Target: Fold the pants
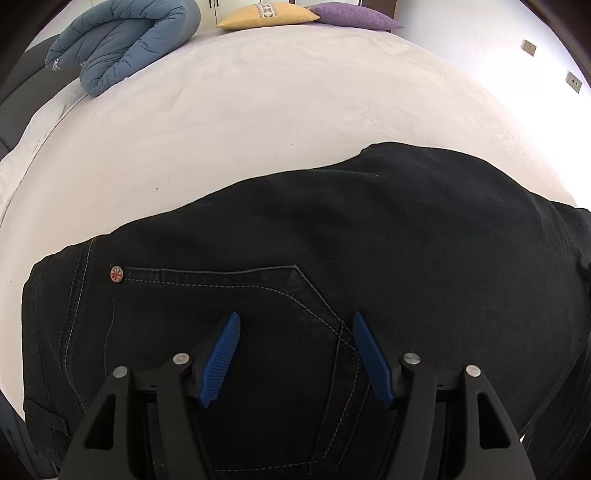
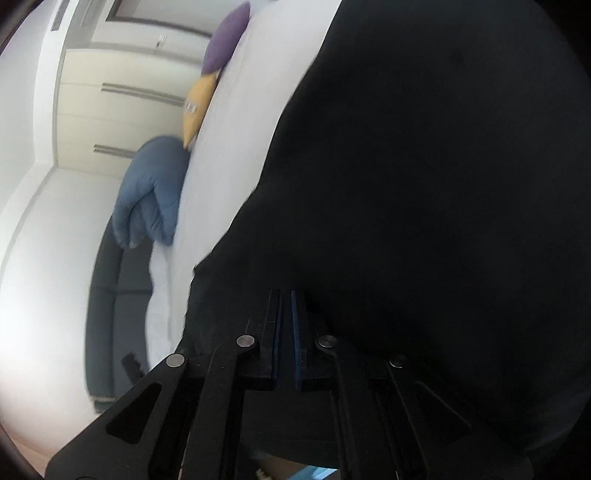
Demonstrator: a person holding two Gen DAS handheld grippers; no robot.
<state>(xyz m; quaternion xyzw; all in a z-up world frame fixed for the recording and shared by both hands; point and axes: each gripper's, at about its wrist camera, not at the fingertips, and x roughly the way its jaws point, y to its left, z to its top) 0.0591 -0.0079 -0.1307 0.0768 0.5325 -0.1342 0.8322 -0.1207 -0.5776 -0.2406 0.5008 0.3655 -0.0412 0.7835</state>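
Black pants (image 1: 332,240) lie on the white bed (image 1: 258,110), waist end to the left with a back pocket and a metal rivet (image 1: 116,274) showing. My left gripper (image 1: 295,325) is open and empty, hovering just above the back pocket. In the right wrist view, the black pants (image 2: 424,203) fill most of the frame. My right gripper (image 2: 286,299) is shut on a fold of the black fabric and holds it lifted. That view is tilted sideways.
A blue folded duvet (image 1: 122,40), a yellow pillow (image 1: 266,16) and a purple pillow (image 1: 354,14) lie at the far end of the bed. They also show in the right wrist view, beside a wardrobe (image 2: 122,92). A dark bed frame (image 2: 107,314) runs along the bed's side.
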